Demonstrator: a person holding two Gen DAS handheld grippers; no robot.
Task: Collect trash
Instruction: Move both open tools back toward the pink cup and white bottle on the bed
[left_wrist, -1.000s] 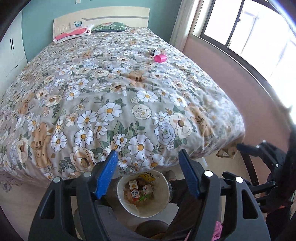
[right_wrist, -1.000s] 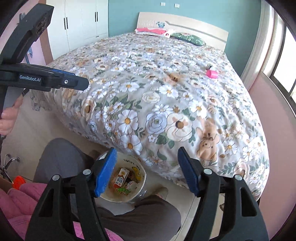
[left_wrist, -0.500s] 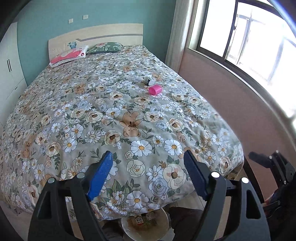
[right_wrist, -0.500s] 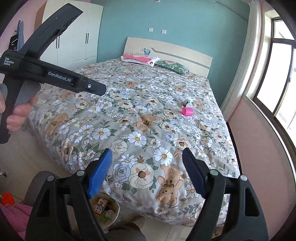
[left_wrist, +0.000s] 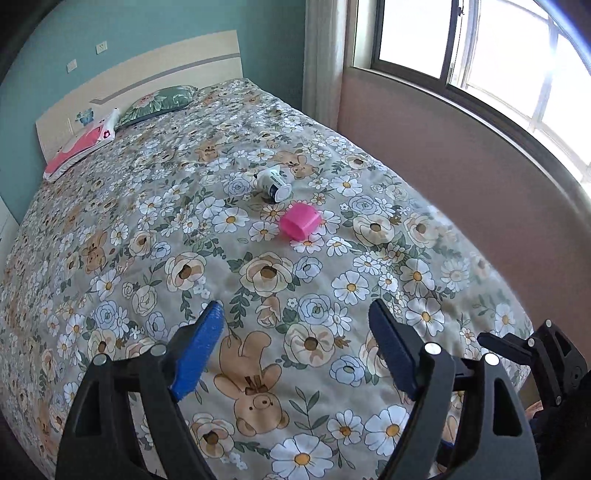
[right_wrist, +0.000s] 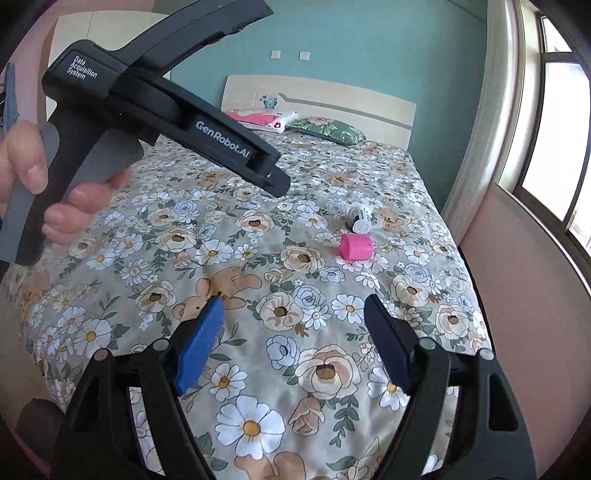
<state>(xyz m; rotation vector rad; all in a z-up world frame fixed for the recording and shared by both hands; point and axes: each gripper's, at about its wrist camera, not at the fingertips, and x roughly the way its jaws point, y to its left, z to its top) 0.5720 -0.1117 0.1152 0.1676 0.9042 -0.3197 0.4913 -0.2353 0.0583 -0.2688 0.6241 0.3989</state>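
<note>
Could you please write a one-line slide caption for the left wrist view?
Open left hand-held gripper above floral bedspread, facing pink cup and white bottle.

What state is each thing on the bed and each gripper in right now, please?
Pink cup: tipped on its side on the quilt.
White bottle: lying on its side, just beyond the cup, apart from it.
Left gripper: jaws open, empty, above the quilt.
Right gripper: jaws open, empty.
Pillows: lying at the headboard.

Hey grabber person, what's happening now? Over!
Left gripper and right gripper open, empty. Pink cup and white bottle on the bedspread, apart. Nothing between.
</note>
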